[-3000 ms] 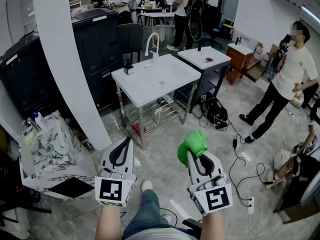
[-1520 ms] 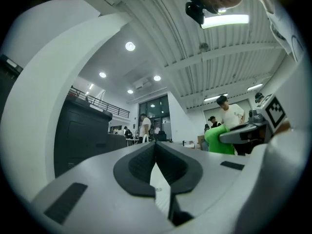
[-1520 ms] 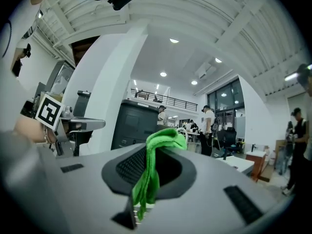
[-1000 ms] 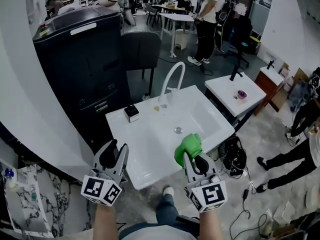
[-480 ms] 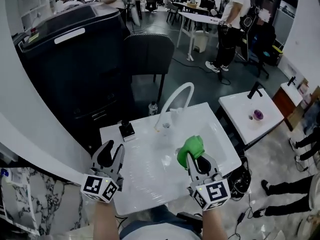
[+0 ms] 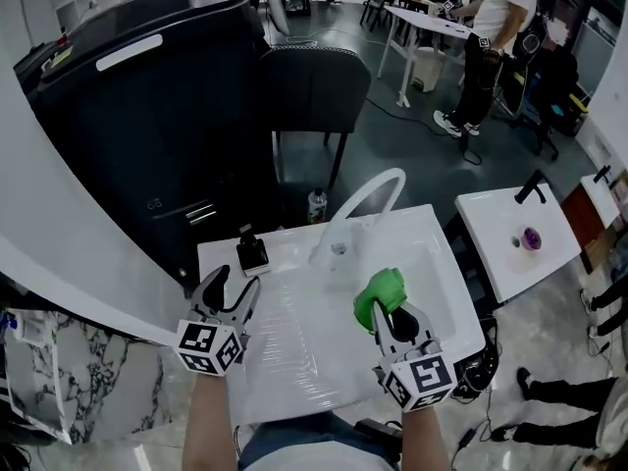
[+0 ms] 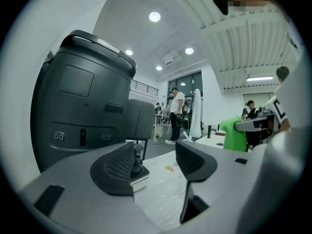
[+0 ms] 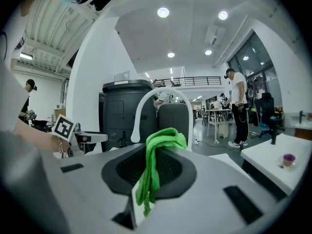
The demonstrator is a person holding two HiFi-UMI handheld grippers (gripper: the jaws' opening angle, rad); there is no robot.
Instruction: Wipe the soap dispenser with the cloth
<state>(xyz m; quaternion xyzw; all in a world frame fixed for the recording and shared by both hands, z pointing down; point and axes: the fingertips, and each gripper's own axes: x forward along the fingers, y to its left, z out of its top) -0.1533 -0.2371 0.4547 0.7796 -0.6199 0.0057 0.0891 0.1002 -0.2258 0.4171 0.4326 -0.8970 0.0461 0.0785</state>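
Observation:
The soap dispenser [image 6: 254, 252], a black pump on a small white base, stands at the back left of the white sink table [image 6: 294, 366]. My left gripper [image 6: 230, 290] hovers just in front of it, open. Its jaws have just opened wide and eased in slightly, with nothing between them. In the left gripper view the dispenser [image 7: 139, 171] shows beyond the left gripper [image 7: 153, 161], partly behind its left pad. My right gripper [image 6: 392, 310] is shut on the green cloth [image 6: 380, 290] over the basin. In the right gripper view the cloth [image 8: 155, 152] hangs bunched between the pads of that gripper [image 8: 156, 168].
A white arched faucet [image 6: 365, 200] rises at the table's back edge. Behind it stand a large black machine [image 6: 137, 116] and a grey chair [image 6: 316, 86]. A second white table [image 6: 525, 234] is at the right. People [image 6: 496, 23] stand far back.
The sink table has come much closer and both grippers now reach over it. The left jaws stand wider apart than a second ago. The cloth stays in the right gripper.

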